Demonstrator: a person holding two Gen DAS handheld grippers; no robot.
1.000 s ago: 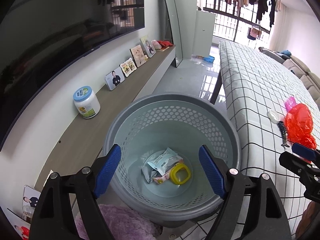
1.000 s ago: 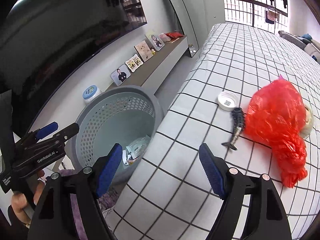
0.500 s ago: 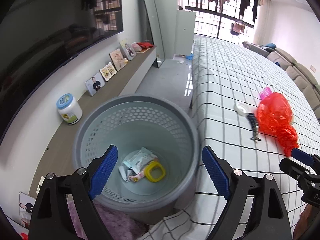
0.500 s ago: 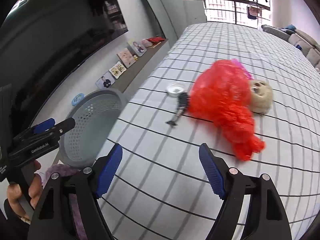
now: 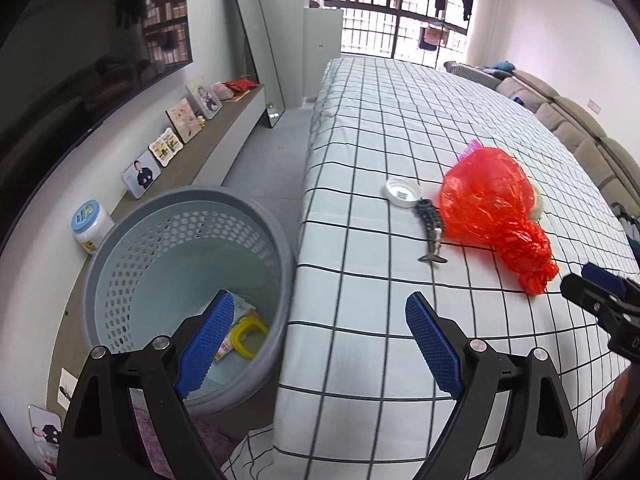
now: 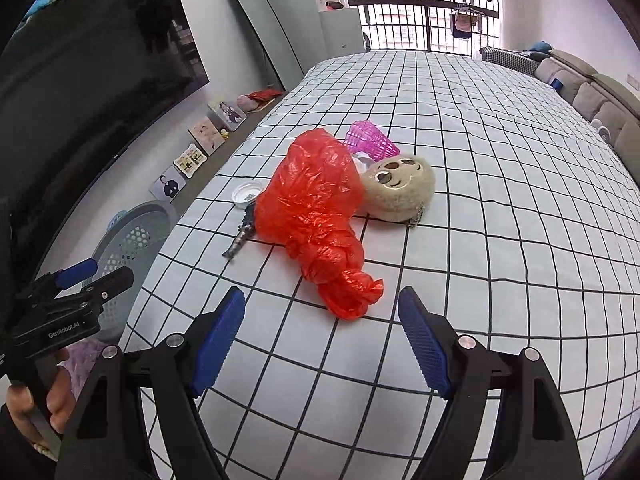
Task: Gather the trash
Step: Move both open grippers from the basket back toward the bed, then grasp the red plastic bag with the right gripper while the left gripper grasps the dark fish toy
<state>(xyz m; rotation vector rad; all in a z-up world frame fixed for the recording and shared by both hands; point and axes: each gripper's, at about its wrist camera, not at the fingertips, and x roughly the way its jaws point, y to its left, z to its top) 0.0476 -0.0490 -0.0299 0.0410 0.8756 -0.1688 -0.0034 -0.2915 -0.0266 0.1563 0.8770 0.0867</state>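
A crumpled red plastic bag [image 5: 488, 200] [image 6: 312, 200] lies on the check-clothed table [image 5: 380, 120]. Left of it are a white lid [image 5: 402, 193] [image 6: 247, 193] and a dark fish-shaped toy [image 5: 430, 224] [image 6: 243, 232]. The grey perforated basket [image 5: 132, 216] [image 6: 132, 236] stands on the floor at the table's left edge, with wrappers and a yellow ring [image 5: 248, 330] inside. My left gripper [image 5: 318, 300] is open and empty over the table's edge beside the basket. My right gripper [image 6: 320, 292] is open and empty, just short of the bag's knotted end.
A round plush face [image 6: 400, 188] and a pink mesh basket [image 6: 370, 140] sit behind the bag. A low shelf along the left wall holds photo frames [image 5: 176, 148] and a white jar [image 5: 88, 222]. A sofa [image 5: 580, 136] lines the right side.
Both grippers have swung right, away from the basket and over the table. The left jaws have spread a little wider. The red bag now lies close before the right gripper.
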